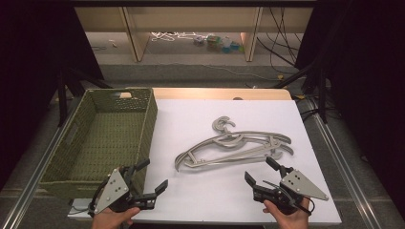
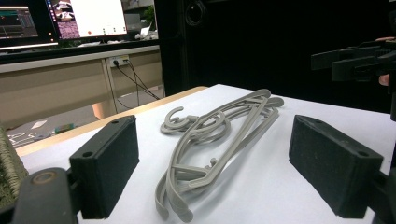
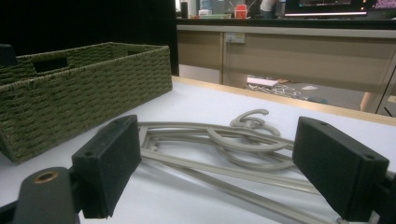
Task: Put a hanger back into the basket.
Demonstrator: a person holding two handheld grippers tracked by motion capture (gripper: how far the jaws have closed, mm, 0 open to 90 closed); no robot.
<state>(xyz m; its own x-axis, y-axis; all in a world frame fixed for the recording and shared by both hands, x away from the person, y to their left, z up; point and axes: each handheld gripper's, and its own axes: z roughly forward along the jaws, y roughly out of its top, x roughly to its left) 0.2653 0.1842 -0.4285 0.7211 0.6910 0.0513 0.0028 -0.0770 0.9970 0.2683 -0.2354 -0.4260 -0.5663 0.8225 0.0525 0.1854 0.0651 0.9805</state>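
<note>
A stack of grey plastic hangers [image 1: 234,145] lies flat on the white table sheet [image 1: 210,191], hooks pointing away from me. My left gripper [image 1: 154,177] stands open near the front edge, beside the basket's front corner, its jaws aimed at the hangers [image 2: 212,140] from the left. My right gripper [image 1: 261,171] is open too, just in front of the hangers' right end, and the hangers [image 3: 224,149] lie between and beyond its jaws. Nothing is held by either one. In the left gripper view the right gripper [image 2: 355,60] shows at the far right.
A green woven basket [image 1: 148,124], empty, stands at the table's left side; its wall [image 3: 84,98] is on the left in the right gripper view. Beyond the table are wooden bench legs, cables and small clutter on the floor. Metal rails run along both table sides.
</note>
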